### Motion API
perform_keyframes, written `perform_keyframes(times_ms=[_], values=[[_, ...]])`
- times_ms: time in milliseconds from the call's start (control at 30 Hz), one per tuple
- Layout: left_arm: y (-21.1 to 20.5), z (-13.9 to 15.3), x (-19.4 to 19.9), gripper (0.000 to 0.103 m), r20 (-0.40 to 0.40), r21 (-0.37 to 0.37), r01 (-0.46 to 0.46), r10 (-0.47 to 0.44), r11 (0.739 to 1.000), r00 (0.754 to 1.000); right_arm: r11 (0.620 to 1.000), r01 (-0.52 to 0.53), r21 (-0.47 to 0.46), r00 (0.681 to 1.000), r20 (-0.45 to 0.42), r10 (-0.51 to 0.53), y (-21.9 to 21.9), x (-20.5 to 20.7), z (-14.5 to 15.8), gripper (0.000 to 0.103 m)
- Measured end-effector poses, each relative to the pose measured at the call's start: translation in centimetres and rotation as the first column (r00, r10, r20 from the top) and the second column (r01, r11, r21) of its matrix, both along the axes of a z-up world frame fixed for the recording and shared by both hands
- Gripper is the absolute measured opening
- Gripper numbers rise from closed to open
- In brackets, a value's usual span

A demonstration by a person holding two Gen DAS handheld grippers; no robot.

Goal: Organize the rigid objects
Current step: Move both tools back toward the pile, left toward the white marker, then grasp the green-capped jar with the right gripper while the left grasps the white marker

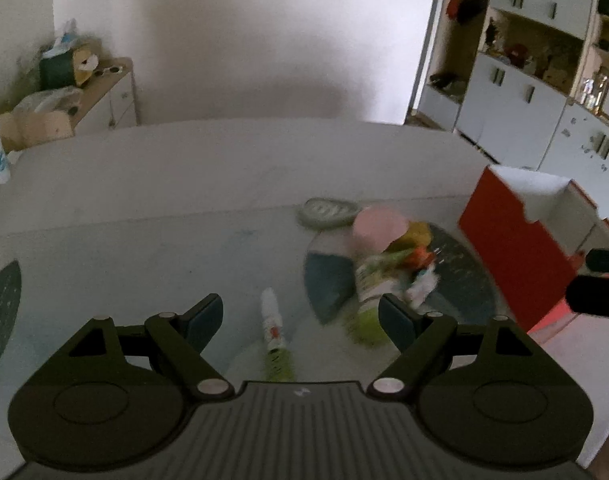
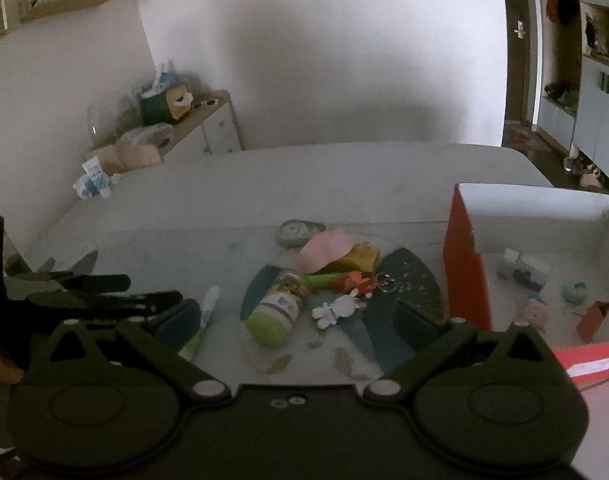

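A: Grippers first. How do they stand?

B: The left gripper (image 1: 300, 316) has its jaws wide apart with nothing between the pads. A tube (image 1: 273, 322) lies on the table (image 1: 184, 200) under the gap, well below the fingers, untouched. The right gripper (image 2: 300, 320) is spread wide too and holds nothing; past its gap sits the pile.

A: What is in the pile?

B: On a round mat (image 2: 408, 280) in the middle of the table: a jar (image 2: 278, 308) with a green lid lying on its side, a pink piece (image 2: 326, 250) at the far edge, a yellow block (image 2: 362, 258) beside it, a white figure (image 2: 336, 310) near the jar, some orange bits and a key ring (image 2: 386, 282). Just beyond lies a grey disc (image 2: 298, 232). All blurred in the left view.

A: And the box?

B: The red box (image 2: 464, 272) stands at the right of the mat, open at the top, white inside. A few small things already lie in it; I cannot tell what they are.
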State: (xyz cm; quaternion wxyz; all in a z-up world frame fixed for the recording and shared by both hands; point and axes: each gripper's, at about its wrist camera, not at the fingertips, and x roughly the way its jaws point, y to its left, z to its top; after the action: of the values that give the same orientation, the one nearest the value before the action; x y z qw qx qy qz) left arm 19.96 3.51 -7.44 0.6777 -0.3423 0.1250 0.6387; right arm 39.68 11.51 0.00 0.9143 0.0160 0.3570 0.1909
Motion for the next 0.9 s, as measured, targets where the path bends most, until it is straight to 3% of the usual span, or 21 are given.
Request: perform_keyframes(times_ms=[233,567,900], values=[[1.2,-3.2,-0.6,0.085,-0.009,-0.054,-0.04,0.039,0.998,0.999,0.998,-0.004,-0.056,1.0,-0.02,0.003,2.4,1.8,-1.7,0.102],[2.8,-5.7,-0.4,0.085,-0.046,-0.052,-0.041,0.039,0.998,0.998,0.99,-0.027,-0.141,0.999,-0.051,0.02,5.2,5.1,-4.0,0.1],[3.9,-7.4,0.3,0.085,-0.058,-0.076,-0.011,0.006,0.997,0.998,0.981,-0.06,-0.183,0.992,-0.117,0.039,7.4,7.5,-6.6,0.086]])
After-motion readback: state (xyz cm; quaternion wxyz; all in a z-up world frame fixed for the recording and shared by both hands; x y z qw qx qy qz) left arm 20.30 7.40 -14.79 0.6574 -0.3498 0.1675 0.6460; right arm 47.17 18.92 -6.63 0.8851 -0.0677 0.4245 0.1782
